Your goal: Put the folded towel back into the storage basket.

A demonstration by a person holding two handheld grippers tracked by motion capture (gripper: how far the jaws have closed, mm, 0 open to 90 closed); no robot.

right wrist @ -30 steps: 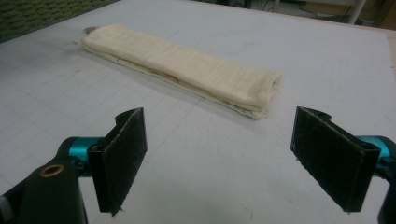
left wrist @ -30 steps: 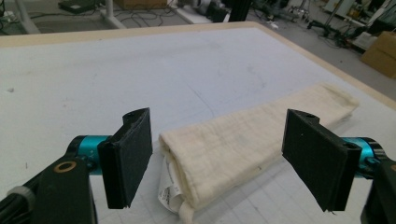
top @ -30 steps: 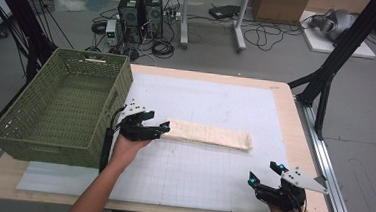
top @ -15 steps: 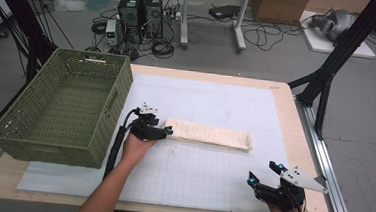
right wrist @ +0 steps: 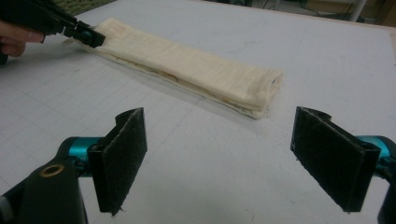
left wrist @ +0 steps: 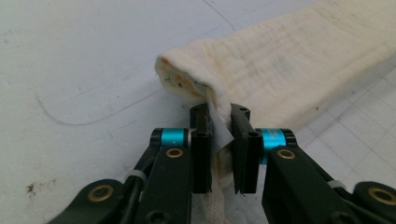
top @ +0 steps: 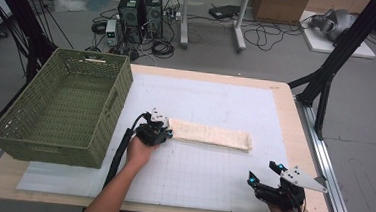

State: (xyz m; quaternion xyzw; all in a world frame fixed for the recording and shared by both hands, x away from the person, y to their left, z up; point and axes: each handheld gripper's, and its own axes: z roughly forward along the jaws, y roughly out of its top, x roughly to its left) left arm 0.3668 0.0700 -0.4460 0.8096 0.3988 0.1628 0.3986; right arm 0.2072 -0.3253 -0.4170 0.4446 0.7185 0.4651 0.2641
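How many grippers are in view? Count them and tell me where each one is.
2. The left gripper is shut on the near-left end of the folded cloth, beside the green basket. The right gripper stands open at the table's near-right corner, apart from the cloth.

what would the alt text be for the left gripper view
The left gripper is shut on the near corner of a folded cream cloth, which stretches away over a white gridded mat.

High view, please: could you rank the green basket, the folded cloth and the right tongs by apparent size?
1. green basket, clearly largest.
2. folded cloth, long and narrow.
3. right tongs, smallest, though they sit nearer the camera, which flatters them.
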